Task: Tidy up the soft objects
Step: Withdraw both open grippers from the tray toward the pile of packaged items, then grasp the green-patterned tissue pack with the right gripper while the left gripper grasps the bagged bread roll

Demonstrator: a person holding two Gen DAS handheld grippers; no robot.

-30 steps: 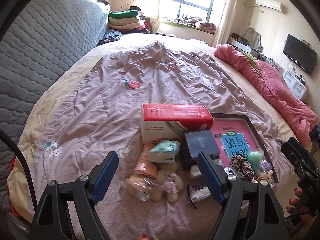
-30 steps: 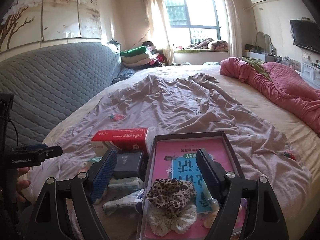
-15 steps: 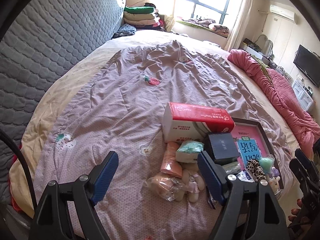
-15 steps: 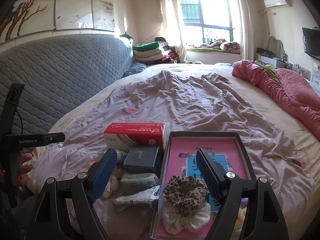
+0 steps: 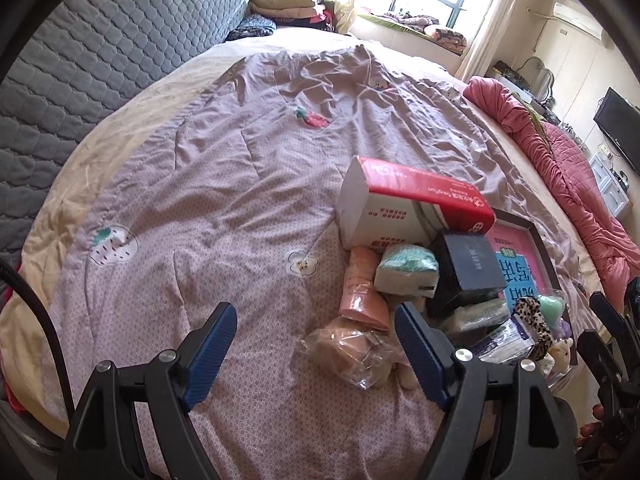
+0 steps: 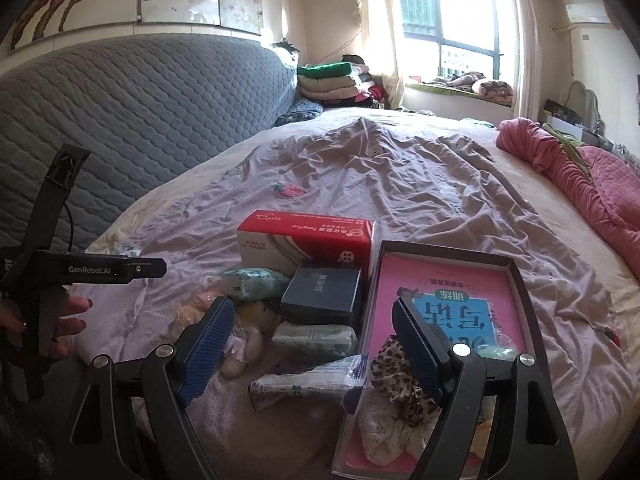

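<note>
The left gripper (image 5: 316, 344) hangs low in the left wrist frame, tilted steeply down at the lilac quilt (image 5: 224, 184), its blue-padded jaws wide apart with nothing between the pads; the bagged plush toy (image 5: 352, 350) lies on the quilt just inside the right-hand pad. In the right wrist view the right gripper (image 6: 314, 340) points more shallowly across the bed, jaws equally wide and empty, straddling the near edge of the dark-rimmed tray (image 6: 520, 280) with its pink book (printed characters upside down from here). A leopard scrunchie (image 6: 396, 376) sits in the tray's lower left corner beneath the right pad. At the left edge of that view a hand (image 6: 60, 320) grips the handle of the other tool. The soft things cluster at lower centre: a red tissue pack (image 5: 412, 204) farthest back, a mint-green packet (image 5: 406, 270) and a peach packet (image 5: 362, 284) leaning against it, a dark blue box (image 5: 468, 272) to their right, and a wipes pouch (image 6: 308, 382) nearest the camera. Compared with a second ago, the left view has dropped and swung leftward, so the pile has slid to the right of its frame and looms larger; the right view has likewise shifted, with the tray now further right. Both pairs of jaws stand as wide as before.
</note>
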